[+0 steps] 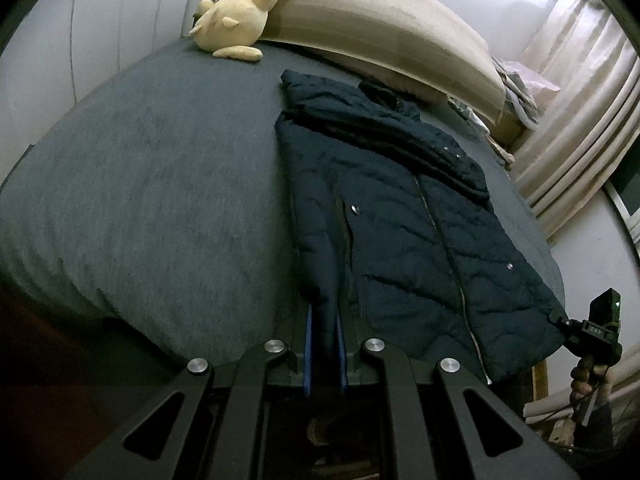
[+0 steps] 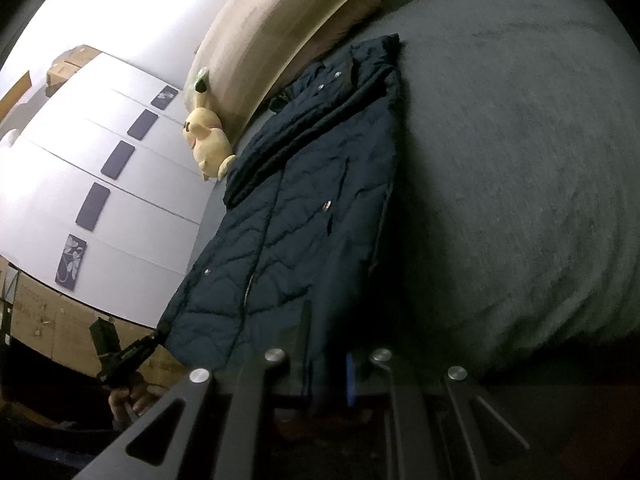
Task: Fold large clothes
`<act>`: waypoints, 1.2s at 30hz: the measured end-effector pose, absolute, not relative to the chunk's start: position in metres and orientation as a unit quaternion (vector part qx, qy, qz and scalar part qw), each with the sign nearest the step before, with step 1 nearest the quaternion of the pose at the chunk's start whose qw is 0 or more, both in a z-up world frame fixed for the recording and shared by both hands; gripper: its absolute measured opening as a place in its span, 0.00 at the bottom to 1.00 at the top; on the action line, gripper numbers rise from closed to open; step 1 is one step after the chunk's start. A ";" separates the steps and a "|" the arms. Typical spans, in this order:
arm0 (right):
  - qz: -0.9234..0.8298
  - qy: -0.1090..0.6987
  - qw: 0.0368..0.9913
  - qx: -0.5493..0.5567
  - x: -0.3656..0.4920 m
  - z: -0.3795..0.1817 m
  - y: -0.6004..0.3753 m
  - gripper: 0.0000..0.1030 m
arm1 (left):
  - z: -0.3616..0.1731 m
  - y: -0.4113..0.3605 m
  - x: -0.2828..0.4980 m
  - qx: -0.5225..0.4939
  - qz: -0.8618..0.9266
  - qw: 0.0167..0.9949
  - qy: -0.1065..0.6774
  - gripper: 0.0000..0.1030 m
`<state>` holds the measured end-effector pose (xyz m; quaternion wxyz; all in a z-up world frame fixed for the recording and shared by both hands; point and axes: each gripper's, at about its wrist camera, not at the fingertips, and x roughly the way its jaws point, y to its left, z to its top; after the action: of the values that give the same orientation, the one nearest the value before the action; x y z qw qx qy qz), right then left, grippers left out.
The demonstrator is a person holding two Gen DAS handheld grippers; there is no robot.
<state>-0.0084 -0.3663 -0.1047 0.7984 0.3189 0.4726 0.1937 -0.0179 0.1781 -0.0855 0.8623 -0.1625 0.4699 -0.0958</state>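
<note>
A dark navy quilted jacket [image 1: 404,220] lies lengthwise on the grey bed [image 1: 140,184], hood toward the headboard, one sleeve folded across the chest. My left gripper [image 1: 323,340] is shut on the jacket's hem at its left corner near the foot of the bed. My right gripper [image 2: 328,364] is shut on the hem at the other corner; it also shows in the left wrist view [image 1: 560,320] pinching that corner. The jacket [image 2: 304,208] fills the middle of the right wrist view, and the left gripper [image 2: 158,336] shows there at the lower left, on the hem.
A yellow Pikachu plush [image 1: 236,8] leans against the beige headboard [image 1: 380,28] at the far end. Curtains [image 1: 580,120] hang to the right. White wardrobe doors [image 2: 100,184] and cardboard boxes [image 2: 52,320] stand beside the bed [image 2: 520,180].
</note>
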 end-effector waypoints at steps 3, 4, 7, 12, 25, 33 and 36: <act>0.192 0.474 0.798 0.318 -0.013 -0.106 -0.367 0.12 | -0.087 0.180 -0.020 -0.165 -0.095 0.862 0.470 0.10; 0.192 0.474 0.798 0.318 -0.013 -0.106 -0.368 0.12 | -0.087 0.180 -0.020 -0.165 -0.096 0.862 0.469 0.10; 0.194 0.472 0.799 0.318 -0.015 -0.104 -0.370 0.12 | -0.086 0.181 -0.023 -0.165 -0.095 0.863 0.468 0.10; 0.192 0.475 0.798 0.319 -0.014 -0.107 -0.373 0.12 | -0.094 0.182 -0.023 -0.168 -0.092 0.859 0.476 0.10; 0.210 0.440 0.800 0.349 -0.014 -0.091 -0.387 0.12 | -0.074 0.188 -0.023 -0.167 -0.093 0.868 0.459 0.10; 0.234 0.390 0.812 0.366 0.003 -0.060 -0.392 0.12 | -0.056 0.193 -0.002 -0.192 -0.092 0.875 0.436 0.09; 0.240 0.370 0.814 0.379 0.013 -0.054 -0.391 0.12 | -0.046 0.191 0.009 -0.188 -0.089 0.883 0.421 0.09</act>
<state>0.0130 -0.3914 -0.0537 0.8137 0.3794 0.3696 0.2395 0.0085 0.1906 -0.0455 0.8826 -0.1883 0.4215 -0.0889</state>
